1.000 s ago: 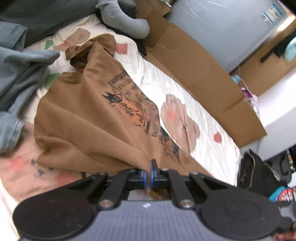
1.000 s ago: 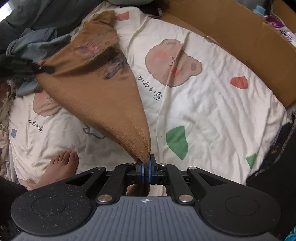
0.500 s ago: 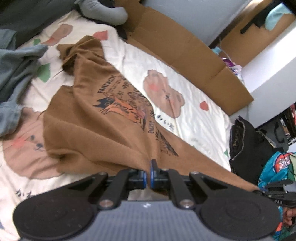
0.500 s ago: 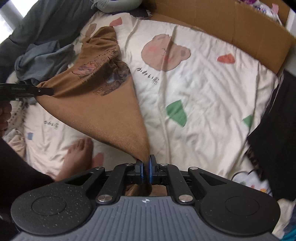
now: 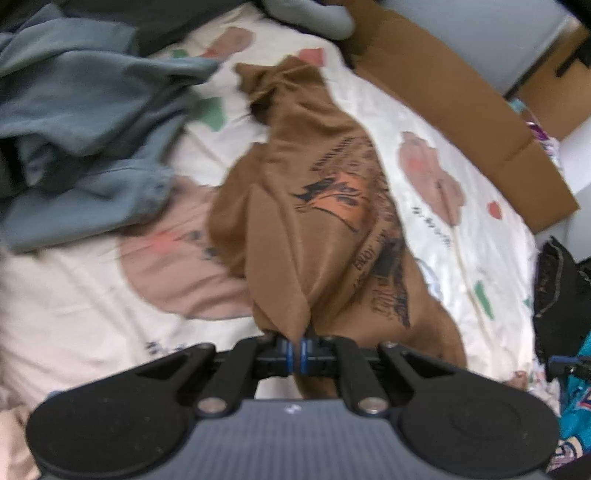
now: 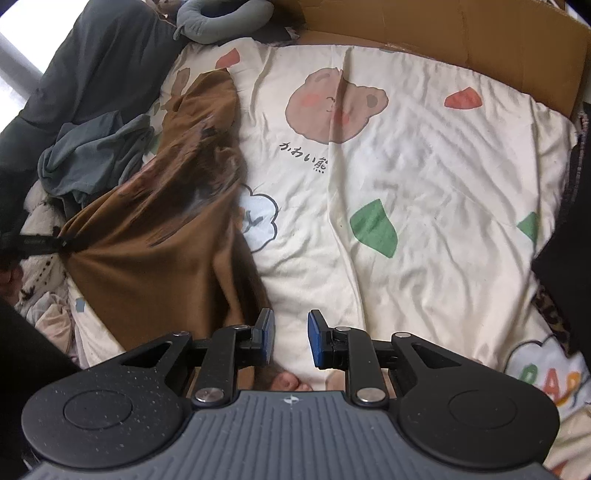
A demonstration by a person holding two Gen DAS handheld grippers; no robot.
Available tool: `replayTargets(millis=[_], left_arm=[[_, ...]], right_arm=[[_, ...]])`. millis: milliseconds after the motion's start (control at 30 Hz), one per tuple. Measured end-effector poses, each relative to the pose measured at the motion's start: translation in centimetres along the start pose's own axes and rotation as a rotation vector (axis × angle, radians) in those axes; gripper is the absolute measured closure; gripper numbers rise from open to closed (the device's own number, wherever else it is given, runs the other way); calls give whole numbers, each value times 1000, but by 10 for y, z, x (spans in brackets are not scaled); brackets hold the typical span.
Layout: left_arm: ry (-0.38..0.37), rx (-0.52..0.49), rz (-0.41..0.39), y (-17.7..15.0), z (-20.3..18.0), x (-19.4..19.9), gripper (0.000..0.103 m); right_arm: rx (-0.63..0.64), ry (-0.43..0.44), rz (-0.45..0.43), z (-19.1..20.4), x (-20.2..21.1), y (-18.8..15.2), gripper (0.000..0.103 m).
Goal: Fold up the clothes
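Note:
A brown printed T-shirt [image 5: 317, 206] lies bunched lengthwise on the cream patterned bed sheet [image 5: 443, 155]. My left gripper [image 5: 297, 350] is shut on a corner of its hem, the cloth pinched between the blue pads. In the right wrist view the same shirt [image 6: 159, 236] drapes at the left, stretched toward the left gripper [image 6: 44, 243] at the frame's edge. My right gripper [image 6: 291, 338] has its jaws opening; nothing is between them, and the shirt's edge hangs just left of the left pad [image 6: 266, 332].
A heap of grey-blue clothes [image 5: 81, 140] lies at the left of the bed, a grey neck pillow [image 6: 221, 18] at its head. Flattened cardboard [image 6: 461, 33] lines the far side. Dark clothing [image 5: 561, 295] hangs at the right. The person's bare toes [image 6: 290, 382] show under the right gripper.
My right gripper's jaws have parted and let go of the shirt's hem, which dropped to their left. The left gripper carried its corner across, so the shirt bunched into a narrower shape.

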State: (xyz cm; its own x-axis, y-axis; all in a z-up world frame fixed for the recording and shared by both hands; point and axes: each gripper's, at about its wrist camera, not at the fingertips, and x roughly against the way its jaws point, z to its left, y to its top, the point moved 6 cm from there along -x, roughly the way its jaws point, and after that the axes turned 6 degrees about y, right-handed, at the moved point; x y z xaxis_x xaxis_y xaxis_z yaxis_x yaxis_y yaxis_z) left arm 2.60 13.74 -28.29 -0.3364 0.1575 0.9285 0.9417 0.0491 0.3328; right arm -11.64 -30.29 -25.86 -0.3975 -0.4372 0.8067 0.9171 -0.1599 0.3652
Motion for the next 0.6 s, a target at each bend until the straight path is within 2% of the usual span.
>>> replayTargets(millis=[233, 300, 467, 500, 600], left_arm=[[79, 47, 28, -8, 41, 0, 99], [97, 55, 34, -10, 50, -1, 99], [128, 91, 61, -21, 71, -4, 99], [132, 98, 67, -24, 74, -4, 99], [139, 111, 85, -32, 80, -7, 99]], right_arm=[[23, 43, -23, 8, -33, 29, 81], [31, 51, -24, 10, -43, 38, 75], [57, 97, -23, 21, -75, 59, 71], [60, 110, -24, 23, -82, 62, 62], [59, 152, -24, 30, -104, 72, 53]])
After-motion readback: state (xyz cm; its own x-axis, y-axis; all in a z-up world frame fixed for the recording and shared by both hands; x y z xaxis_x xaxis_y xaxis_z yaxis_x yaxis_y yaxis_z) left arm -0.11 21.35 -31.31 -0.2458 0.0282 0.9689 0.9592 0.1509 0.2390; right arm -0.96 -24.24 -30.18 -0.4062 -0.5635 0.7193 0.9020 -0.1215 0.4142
